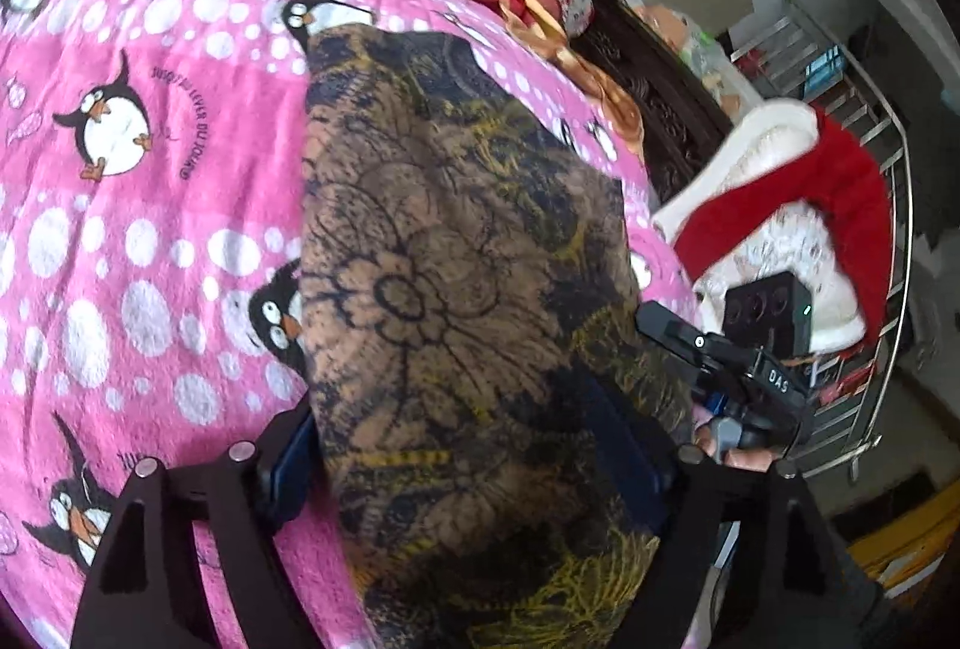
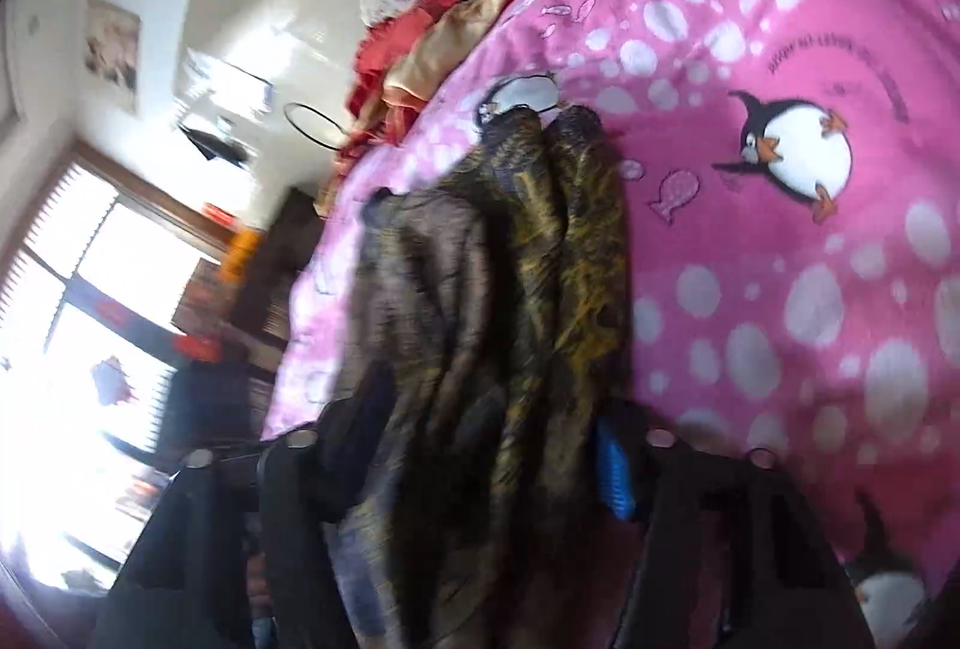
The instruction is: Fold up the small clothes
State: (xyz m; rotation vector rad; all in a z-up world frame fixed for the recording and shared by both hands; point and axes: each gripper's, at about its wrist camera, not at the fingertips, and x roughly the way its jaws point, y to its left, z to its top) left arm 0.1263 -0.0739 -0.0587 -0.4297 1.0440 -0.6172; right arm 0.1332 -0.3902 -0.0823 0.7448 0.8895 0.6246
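Nearest the lens in the left wrist view, we find the left gripper (image 1: 468, 475) at the bottom of the frame, its two black fingers spread wide. The brown and black patterned cloth (image 1: 456, 259) runs between them and up the centre of the frame. We cannot tell whether the pads press on it.

The cloth lies on a pink blanket (image 1: 150, 229) printed with penguins and white dots. At the right of that frame we note the right gripper (image 1: 708, 343), seen from the side beside the cloth's edge, and behind it a red and white garment (image 1: 828, 181).

In the right wrist view the right gripper (image 2: 474, 469) fills the bottom of the frame, with the cloth (image 2: 540, 259) bunched in long folds between its fingers. A blue pad (image 2: 615, 475) shows at the cloth's right edge. The picture is blurred, and we cannot tell whether the fingers pinch the cloth. The blanket (image 2: 750, 289) fills the right half.
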